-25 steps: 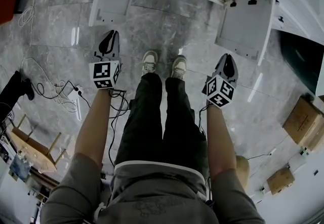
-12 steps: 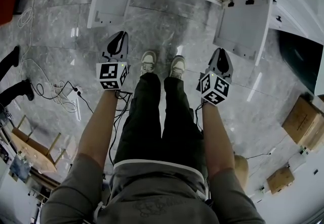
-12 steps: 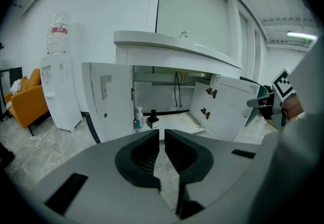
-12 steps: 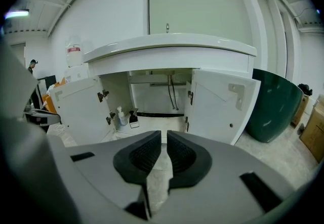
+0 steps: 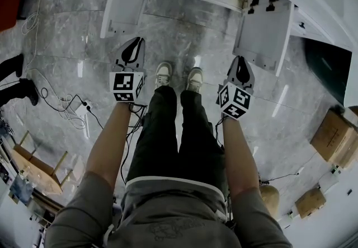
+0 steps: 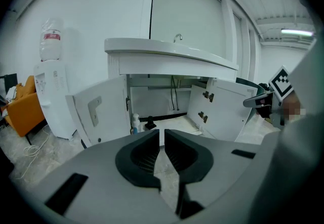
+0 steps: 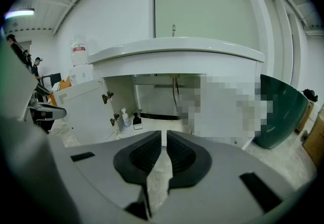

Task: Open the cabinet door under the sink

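Left door [image 5: 124, 0] and right door [image 5: 264, 28] under the sink [image 6: 167, 48] are being shown wide open, left gripper [image 6: 162, 137] and right gripper [image 7: 164, 139] being held clenched and empty; a door edge could be struck by a forward step.

L forearm [image 5: 109, 140] & R forearm [image 5: 235, 154] reach fwd, roughly parallel. L gripper [image 5: 132, 46] sits just left of ur shoes [image 5: 164, 73], R gripper [image 5: 240, 66] just right of them. Both tilt down, jaws nearly together, nothing between.
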{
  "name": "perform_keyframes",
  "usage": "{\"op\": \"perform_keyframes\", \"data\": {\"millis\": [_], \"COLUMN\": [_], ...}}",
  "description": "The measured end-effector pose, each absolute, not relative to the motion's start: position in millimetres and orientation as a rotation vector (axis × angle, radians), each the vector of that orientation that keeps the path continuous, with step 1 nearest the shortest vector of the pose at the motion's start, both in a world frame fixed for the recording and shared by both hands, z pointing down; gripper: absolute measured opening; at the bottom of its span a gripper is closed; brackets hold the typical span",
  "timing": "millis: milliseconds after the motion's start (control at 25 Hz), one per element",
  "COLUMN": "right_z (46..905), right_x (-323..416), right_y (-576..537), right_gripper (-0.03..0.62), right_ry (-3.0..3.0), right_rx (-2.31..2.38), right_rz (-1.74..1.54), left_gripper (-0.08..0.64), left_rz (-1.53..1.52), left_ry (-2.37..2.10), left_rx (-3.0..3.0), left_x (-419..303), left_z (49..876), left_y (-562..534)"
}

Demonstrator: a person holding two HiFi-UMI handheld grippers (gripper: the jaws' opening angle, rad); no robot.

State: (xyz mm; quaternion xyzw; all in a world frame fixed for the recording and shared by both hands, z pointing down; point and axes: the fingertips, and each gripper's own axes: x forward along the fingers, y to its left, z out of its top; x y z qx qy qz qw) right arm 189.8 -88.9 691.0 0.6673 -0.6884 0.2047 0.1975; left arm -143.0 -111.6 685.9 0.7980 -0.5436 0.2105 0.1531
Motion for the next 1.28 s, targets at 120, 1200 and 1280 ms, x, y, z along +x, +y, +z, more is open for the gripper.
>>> {"op": "perform_keyframes", "data": {"millis": [120, 1200, 1280], "right_z": [676.5, 448.0, 424.3], "right_x": [190.3, 174.8, 175.2], "right_y": [-95.9, -168.9, -172.6], "right_gripper": [0.037, 0.037, 0.037], "right_ry": [-1.946, -2.171, -2.198], "right_rx": [1.882, 1.788, 1.776], "right_rz": [0.573, 0.295, 0.268], "left_gripper": [0.04, 0.038, 0.038], "left_rz": [0.584, 0.436, 0.414], "left_ry": [-1.562, -1.618, -1.617], "left_rx": [2.313, 2.53, 2.552], "left_x": [-140.5, -106.8, -101.0], "left_z": [669.0, 438.1, 416.6], "left_y": [-119.2, -170.2, -167.2]}}
